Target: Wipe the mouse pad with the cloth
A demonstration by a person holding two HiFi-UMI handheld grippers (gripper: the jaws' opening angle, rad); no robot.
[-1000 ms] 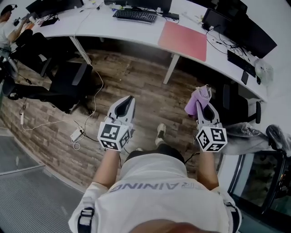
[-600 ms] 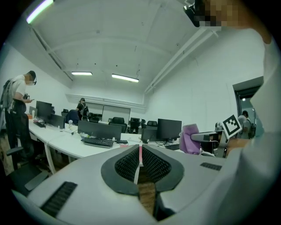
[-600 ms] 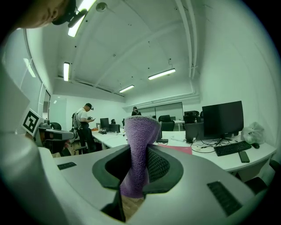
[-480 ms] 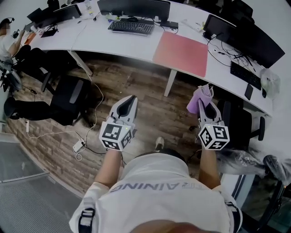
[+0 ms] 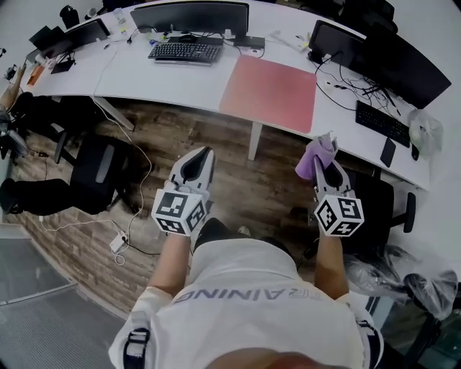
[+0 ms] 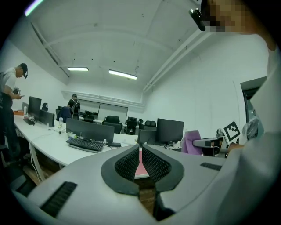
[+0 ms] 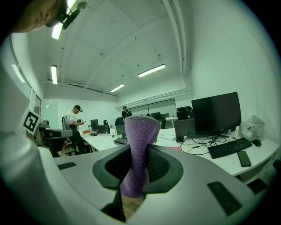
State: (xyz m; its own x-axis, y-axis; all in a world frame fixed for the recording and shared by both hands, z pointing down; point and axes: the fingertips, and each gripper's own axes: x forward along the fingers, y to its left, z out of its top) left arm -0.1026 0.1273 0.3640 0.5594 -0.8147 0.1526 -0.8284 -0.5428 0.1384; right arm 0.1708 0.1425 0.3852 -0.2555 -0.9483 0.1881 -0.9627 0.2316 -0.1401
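The pink mouse pad (image 5: 268, 85) lies flat on the white desk (image 5: 137, 68), ahead of both grippers and between a keyboard and a monitor. My right gripper (image 5: 325, 163) hangs over the wooden floor short of the desk edge, shut on a purple cloth (image 5: 317, 152) that sticks up out of its jaws. In the right gripper view the cloth (image 7: 139, 134) stands upright in that gripper (image 7: 139, 153), hiding most of the pad. My left gripper (image 5: 202, 153) is shut and holds nothing. Through its jaws (image 6: 140, 150) a pink strip of the pad (image 6: 140, 168) shows.
A black keyboard (image 5: 184, 51) and monitor (image 5: 191, 16) sit left of the pad. More monitors (image 5: 398, 58), cables and a second keyboard (image 5: 382, 122) lie to the right. A desk leg (image 5: 255, 140) stands below the pad, and a black chair (image 5: 97, 173) at left. People (image 6: 9, 114) stand far off.
The person has walked towards the desk, so the pad and desk sit lower and nearer in the head view. Both grippers keep their pose, and the cloth stays clamped.
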